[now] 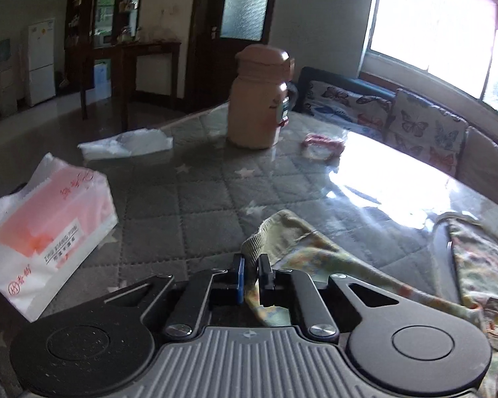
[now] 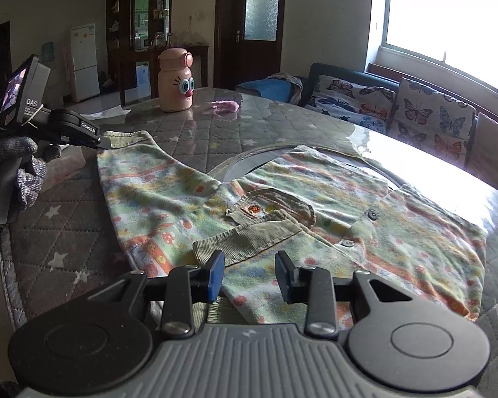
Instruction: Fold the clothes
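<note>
A small patterned child's top (image 2: pixel 315 199), green with orange and yellow prints, lies spread on the quilted table (image 2: pixel 199 132). Its one sleeve is folded across the chest, its ribbed cuff (image 2: pixel 249 235) just ahead of my right gripper (image 2: pixel 250 273), which is open and holds nothing. The other sleeve (image 2: pixel 142 165) stretches out to the left. My left gripper (image 1: pixel 251 267) is shut on that sleeve's ribbed cuff (image 1: pixel 259 238); in the right wrist view the left gripper (image 2: pixel 101 142) shows at the sleeve's end, held by a gloved hand (image 2: pixel 20 169).
A peach cartoon-face bottle (image 2: pixel 176 81) stands at the table's far side, with a pink item (image 2: pixel 225 106) near it. A tissue pack (image 1: pixel 46 232) and a white plastic bag (image 1: pixel 126 144) lie left of the left gripper. A butterfly-print sofa (image 2: pixel 415 109) runs along the right.
</note>
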A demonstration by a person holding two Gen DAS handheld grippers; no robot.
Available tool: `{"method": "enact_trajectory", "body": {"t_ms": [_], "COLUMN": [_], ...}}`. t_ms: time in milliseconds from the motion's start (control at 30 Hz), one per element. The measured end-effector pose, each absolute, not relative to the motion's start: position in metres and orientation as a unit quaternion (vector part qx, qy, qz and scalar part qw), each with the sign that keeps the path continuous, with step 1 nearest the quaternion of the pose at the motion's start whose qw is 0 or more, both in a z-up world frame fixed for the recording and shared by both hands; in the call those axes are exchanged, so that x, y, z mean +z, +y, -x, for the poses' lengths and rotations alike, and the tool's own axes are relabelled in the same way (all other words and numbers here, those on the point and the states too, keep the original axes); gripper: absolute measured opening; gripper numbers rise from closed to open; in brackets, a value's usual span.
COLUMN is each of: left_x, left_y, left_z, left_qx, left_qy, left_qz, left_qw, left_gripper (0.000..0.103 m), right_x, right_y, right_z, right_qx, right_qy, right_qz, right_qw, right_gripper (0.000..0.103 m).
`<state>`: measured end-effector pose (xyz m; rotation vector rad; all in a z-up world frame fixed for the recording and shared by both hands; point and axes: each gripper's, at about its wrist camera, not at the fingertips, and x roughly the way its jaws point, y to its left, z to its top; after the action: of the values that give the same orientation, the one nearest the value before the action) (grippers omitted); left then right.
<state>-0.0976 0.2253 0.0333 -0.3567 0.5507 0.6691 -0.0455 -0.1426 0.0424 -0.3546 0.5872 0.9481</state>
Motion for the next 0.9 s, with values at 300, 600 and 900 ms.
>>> {"method": "enact_trajectory", "body": {"t_ms": [300,600,900], "left_x": [0.087,0.107,0.084], "left_y": [0.147,0.055,-0.017], "left_z": [0.09,0.06,0.043], "left_qx": [0.189,0.034,-0.082], "left_qy": [0.217,0.221,0.264], "left_qz": [0.151,0.129,0.075], "left_qw": [0.946,0.966,0.958], "left_gripper": [0.007,0.007,0.007], "right_x": [0.046,0.051,0.055], "right_y": [-0.179,-0.231,-0.264], "right_z": [0.035,0.019,0.004], "right_qx": [0.412,0.36,0.327], "right_qy": [0.284,0.289,0.298], "right_qz": [0.136,0.086,0.034], "right_qw": [0.855,0.883,0.896], "right_gripper": [0.033,0.033,0.033]}}
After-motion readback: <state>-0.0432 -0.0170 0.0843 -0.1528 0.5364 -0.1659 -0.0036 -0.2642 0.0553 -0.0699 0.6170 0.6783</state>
